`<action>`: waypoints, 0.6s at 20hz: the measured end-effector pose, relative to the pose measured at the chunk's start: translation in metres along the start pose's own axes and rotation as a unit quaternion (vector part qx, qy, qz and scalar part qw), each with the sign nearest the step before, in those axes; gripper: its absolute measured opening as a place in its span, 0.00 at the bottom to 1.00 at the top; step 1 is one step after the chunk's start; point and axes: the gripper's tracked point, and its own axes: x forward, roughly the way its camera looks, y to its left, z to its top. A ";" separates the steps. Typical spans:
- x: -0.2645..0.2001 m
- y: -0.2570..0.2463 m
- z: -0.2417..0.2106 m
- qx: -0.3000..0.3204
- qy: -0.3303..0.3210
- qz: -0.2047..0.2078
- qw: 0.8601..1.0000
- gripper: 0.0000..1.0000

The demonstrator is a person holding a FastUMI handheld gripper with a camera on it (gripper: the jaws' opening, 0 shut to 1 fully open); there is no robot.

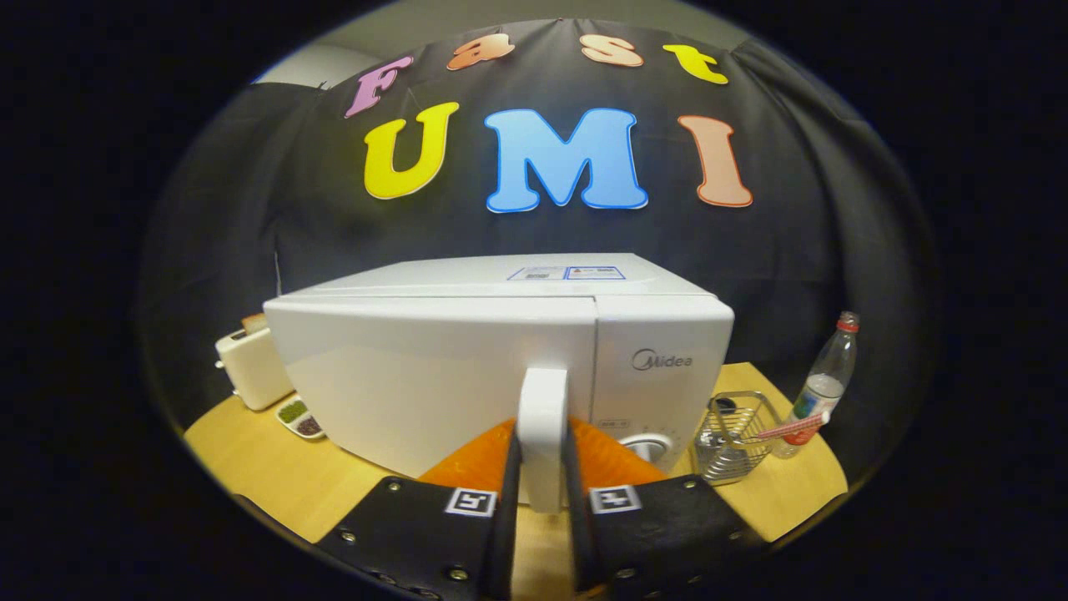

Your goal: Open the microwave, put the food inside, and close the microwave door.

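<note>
The gripper (542, 467) is squeezing both fingers on the handle (542, 417) of the microwave (501, 367) (door looking shut), so opening, food and closing are all waiting.

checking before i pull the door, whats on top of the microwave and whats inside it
On top of the microwave only flat stickers show. The closed door hides its inside. The gripper is shut on the door handle.

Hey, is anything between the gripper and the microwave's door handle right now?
Nothing visible. The gripper already has the door handle between its two fingers, which sit against either side of it. The microwave door looks closed. The wire basket and bottle stand off to the side.
</note>
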 end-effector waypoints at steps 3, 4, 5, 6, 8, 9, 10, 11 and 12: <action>0.014 -0.002 -0.007 -0.001 0.007 0.004 1.000 0.17; 0.013 -0.002 -0.006 -0.003 0.010 0.006 1.000 0.17; 0.013 -0.002 -0.008 -0.003 0.014 0.004 1.000 0.17; 0.011 0.000 -0.011 -0.009 0.023 -0.001 1.000 0.11; -0.008 0.004 -0.015 -0.035 0.020 -0.009 0.999 0.11; -0.017 0.008 -0.015 -0.044 0.017 -0.011 0.999 0.11; -0.024 0.011 -0.019 -0.042 0.022 -0.011 0.999 0.11; -0.030 0.014 -0.021 -0.032 0.026 -0.009 0.999 0.11; -0.036 0.016 -0.024 -0.022 0.033 -0.007 0.999 0.11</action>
